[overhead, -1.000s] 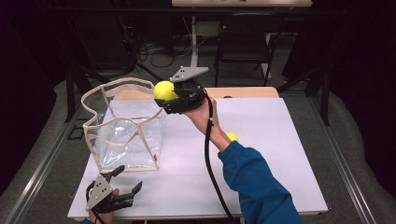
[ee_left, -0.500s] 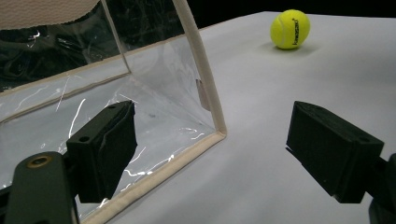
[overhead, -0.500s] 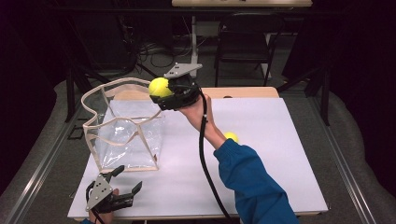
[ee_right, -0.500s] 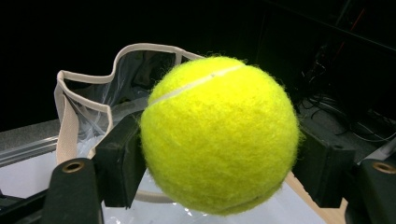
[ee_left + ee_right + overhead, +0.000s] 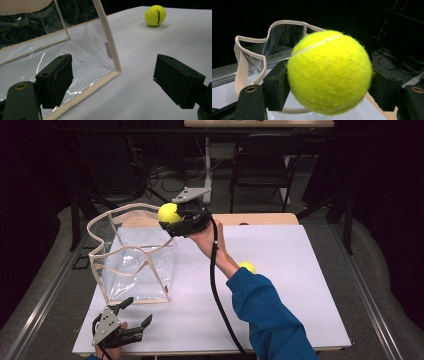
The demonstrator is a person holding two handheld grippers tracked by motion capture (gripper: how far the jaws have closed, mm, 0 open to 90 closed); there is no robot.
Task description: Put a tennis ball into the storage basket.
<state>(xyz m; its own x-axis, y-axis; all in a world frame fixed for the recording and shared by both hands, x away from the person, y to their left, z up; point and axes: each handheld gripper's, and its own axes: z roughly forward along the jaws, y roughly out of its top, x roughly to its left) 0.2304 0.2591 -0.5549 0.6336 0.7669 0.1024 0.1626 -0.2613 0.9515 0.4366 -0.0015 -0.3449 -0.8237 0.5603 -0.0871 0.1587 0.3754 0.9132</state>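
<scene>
My right gripper (image 5: 172, 217) is shut on a yellow tennis ball (image 5: 168, 213), held in the air at the right rim of the clear plastic bag (image 5: 132, 262) with beige trim. In the right gripper view the ball (image 5: 329, 72) sits squeezed between both jaws, with the bag's open mouth (image 5: 252, 57) beyond it. My left gripper (image 5: 134, 314) rests open near the table's front left corner. In the left gripper view its jaws stand wide apart in front of the bag's lower corner (image 5: 116, 72). A second tennis ball (image 5: 246, 267) lies on the white table, seen far off in the left gripper view (image 5: 155, 15).
The white tabletop (image 5: 300, 285) has free room at the right. A wooden strip (image 5: 260, 219) runs along its far edge. A dark chair (image 5: 260, 167) and cables stand beyond the table. My right forearm in a blue sleeve (image 5: 267, 315) crosses the middle.
My right gripper has carried the ball slightly left and up, nearer the bag's open mouth. The left gripper has stayed put.
</scene>
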